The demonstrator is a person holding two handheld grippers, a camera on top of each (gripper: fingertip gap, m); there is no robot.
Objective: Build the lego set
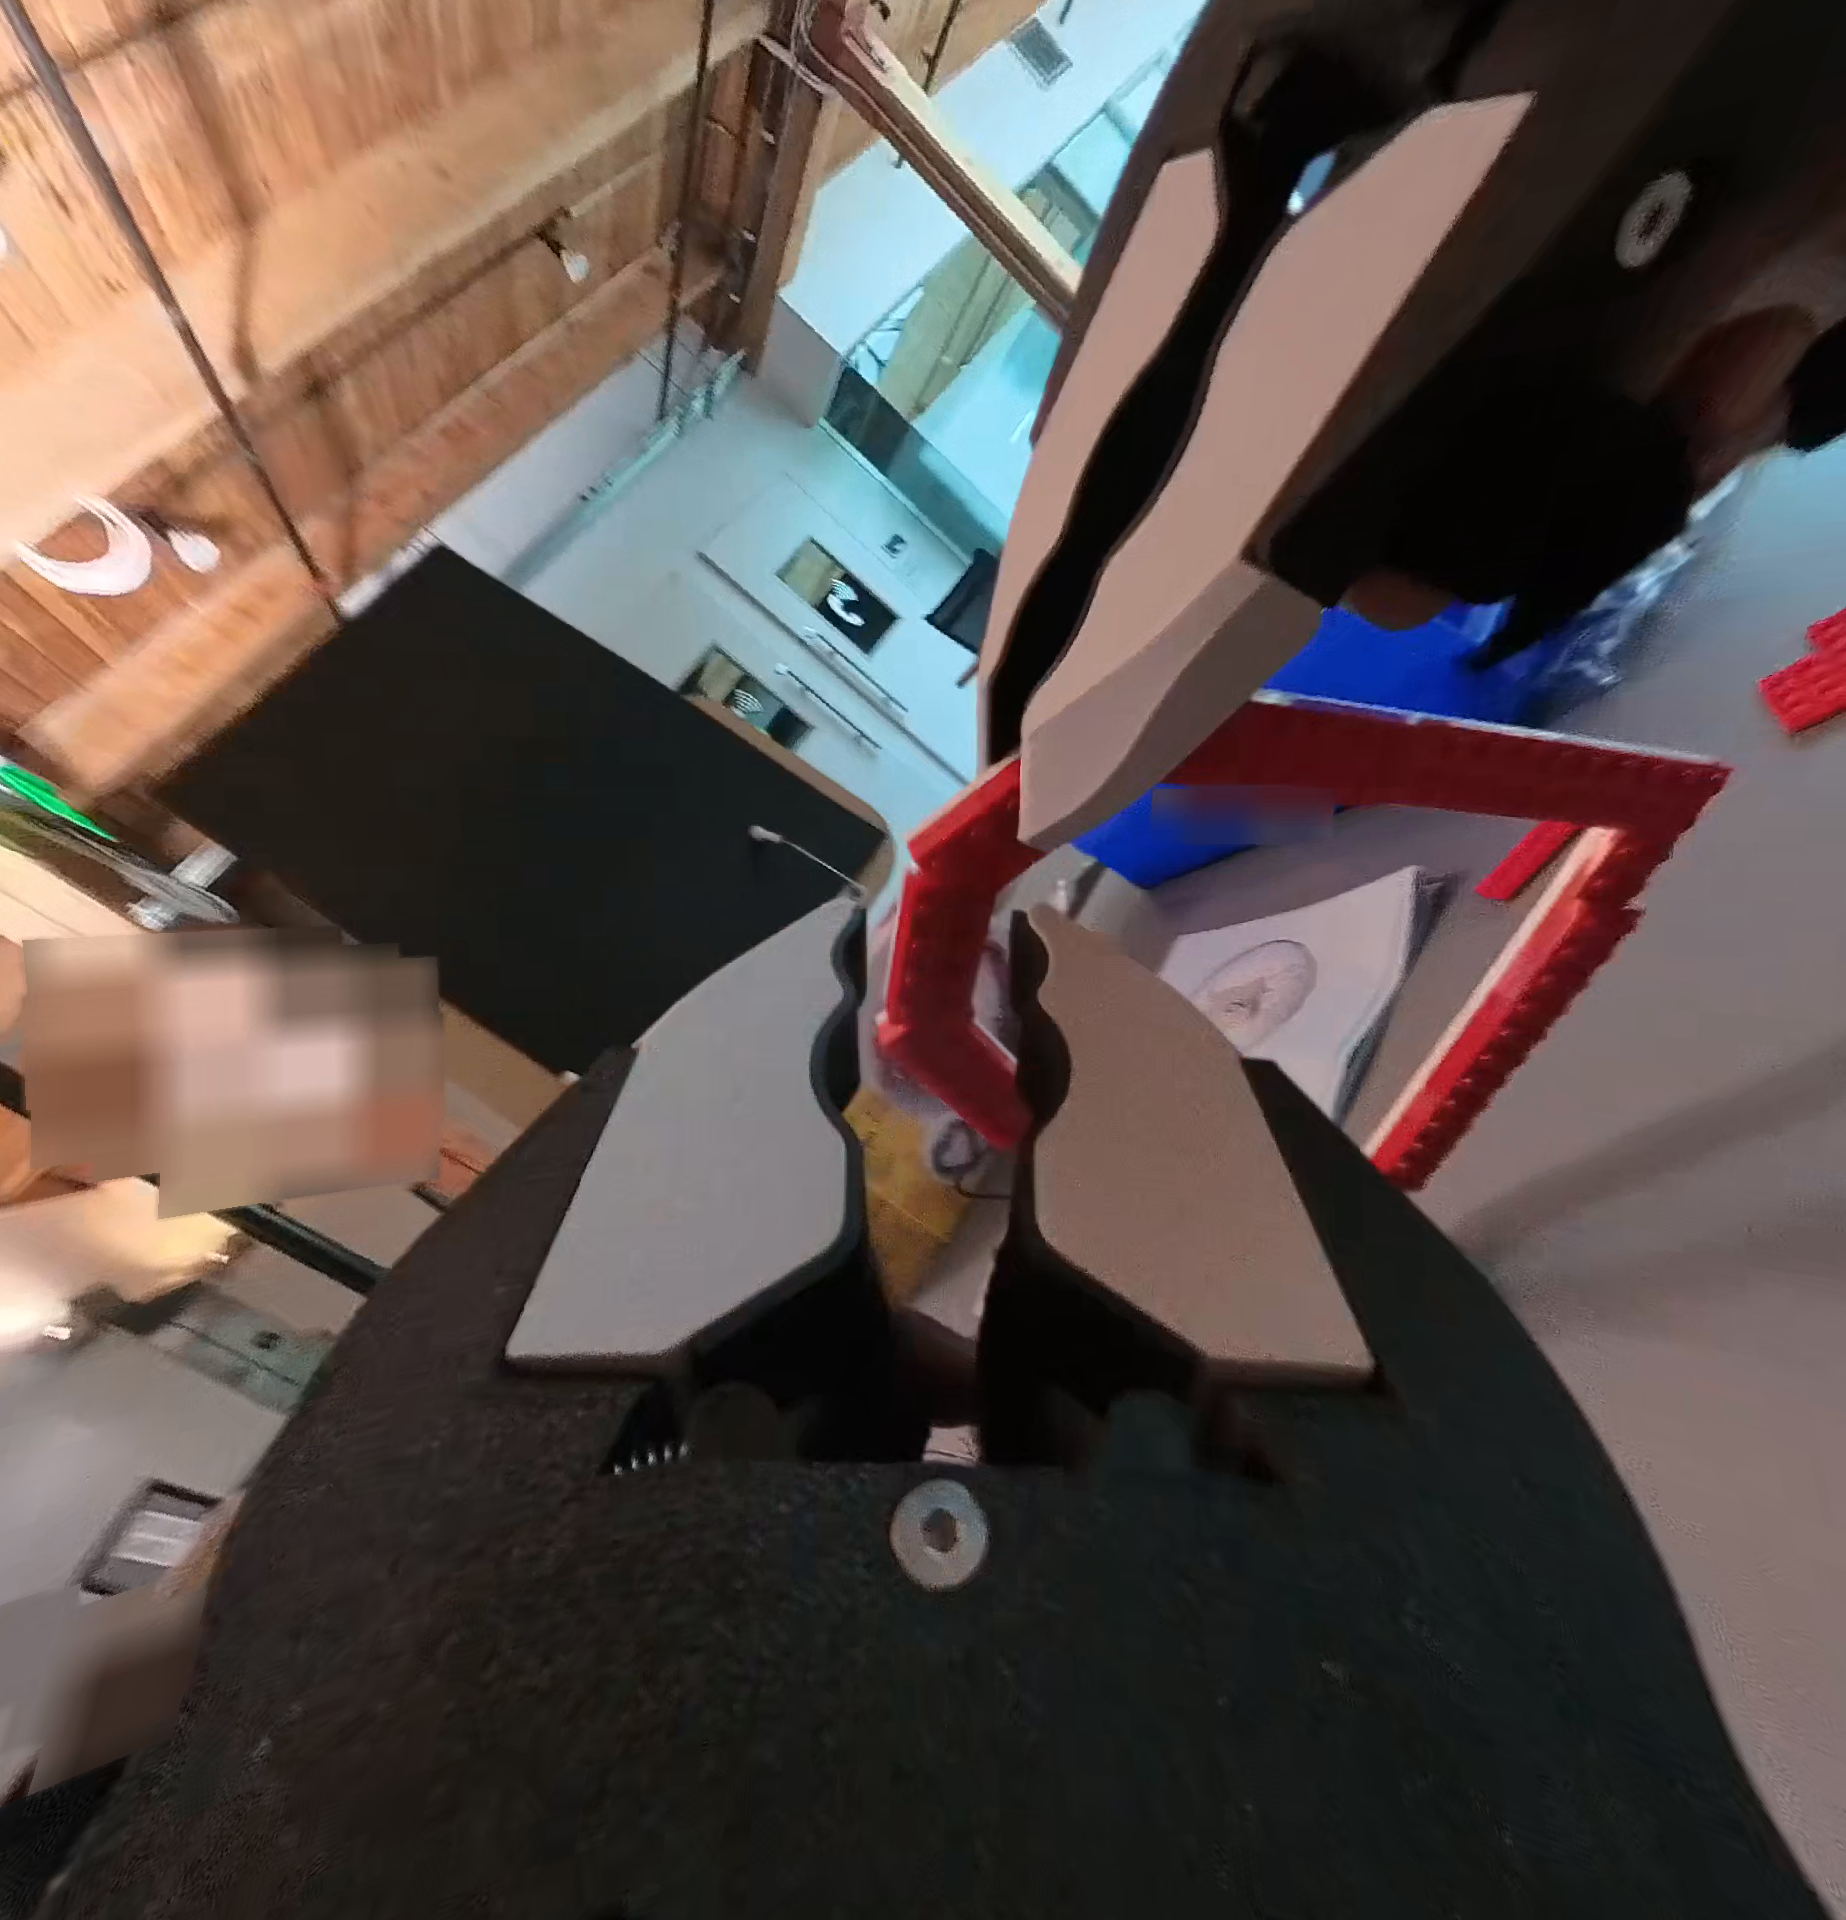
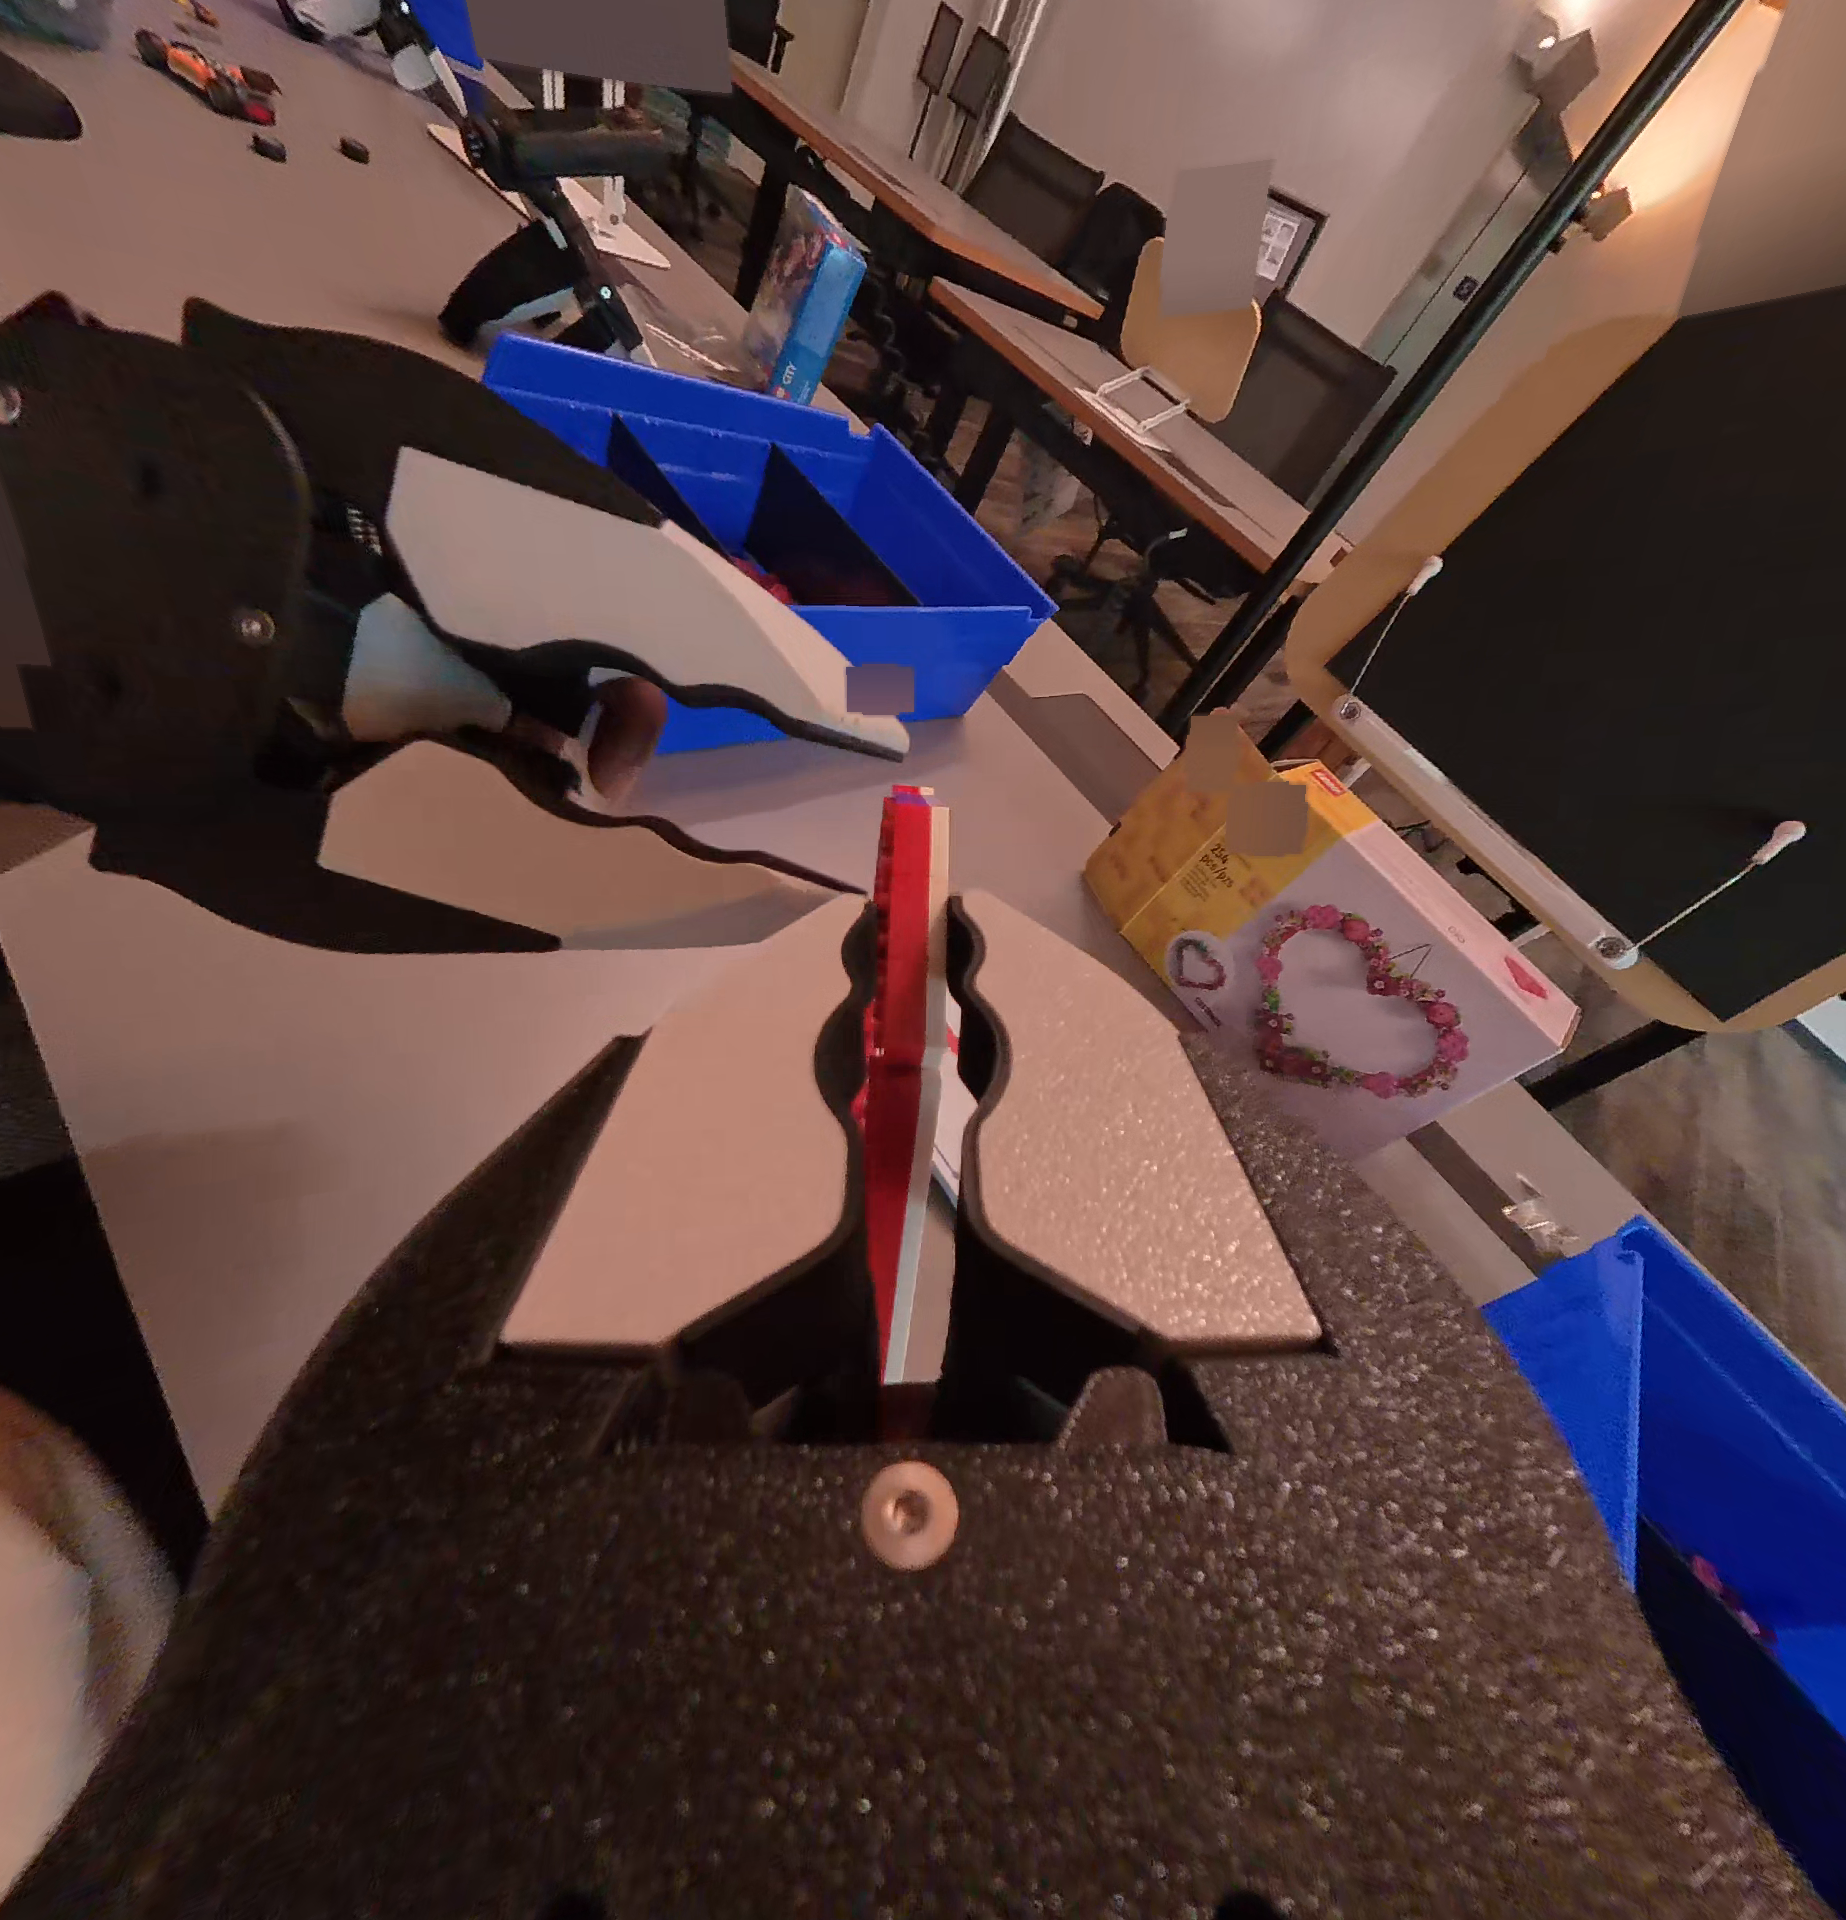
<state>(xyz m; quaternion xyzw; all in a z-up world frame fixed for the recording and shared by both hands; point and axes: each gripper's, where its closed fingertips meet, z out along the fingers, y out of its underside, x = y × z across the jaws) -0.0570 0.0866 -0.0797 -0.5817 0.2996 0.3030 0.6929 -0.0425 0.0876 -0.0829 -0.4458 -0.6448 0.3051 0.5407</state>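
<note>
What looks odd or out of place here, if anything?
Nothing looks broken or spilled. The one unusual sight is the red frame: the right gripper clamps it on edge instead of leaving it flat on the table. The left gripper is open beside it. Loose red plates lie apart.

Red-and-white lego frame (image 1: 1345, 764); blue bin (image 2: 898, 499); grey table (image 2: 275, 1070).
</note>
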